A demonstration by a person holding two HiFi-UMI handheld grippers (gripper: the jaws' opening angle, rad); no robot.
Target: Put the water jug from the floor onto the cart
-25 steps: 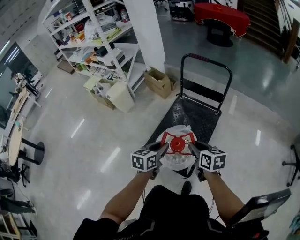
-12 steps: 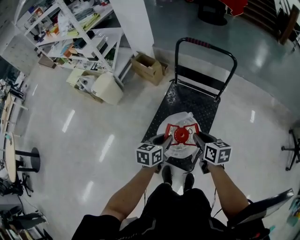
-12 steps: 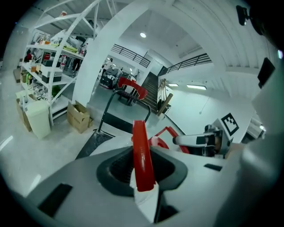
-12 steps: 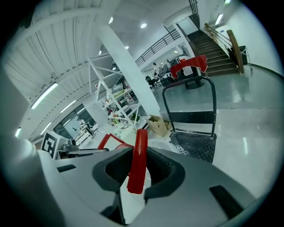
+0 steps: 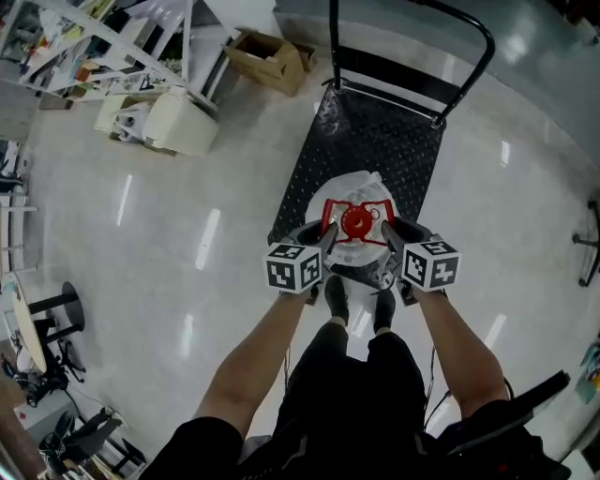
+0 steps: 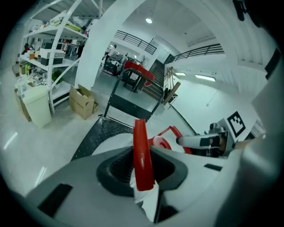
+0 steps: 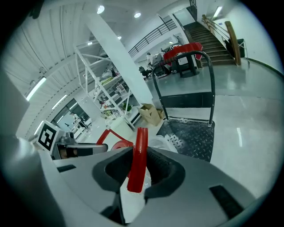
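The water jug (image 5: pixel 356 246) is a pale, plastic-wrapped bottle with a red cap (image 5: pixel 355 222) and a red carrying handle (image 5: pixel 331 214). It hangs between both grippers over the near end of the cart's black tread-plate deck (image 5: pixel 375 131); whether it rests on the deck I cannot tell. My left gripper (image 5: pixel 323 239) is shut on the left side of the red handle (image 6: pixel 142 155). My right gripper (image 5: pixel 390 236) is shut on the right side of the handle (image 7: pixel 138 155). The cart's push bar (image 5: pixel 483 28) stands at the far end.
A cardboard box (image 5: pixel 270 54) and a white bin (image 5: pixel 184 122) sit on the floor left of the cart, by white shelving (image 5: pixel 103 42). The person's shoes (image 5: pixel 337 298) stand just behind the cart's near edge. A chair base (image 5: pixel 589 246) is at the right.
Both grippers have sunk with the jug, which now hangs lower over the cart's near end. The grips on the handle look the same.
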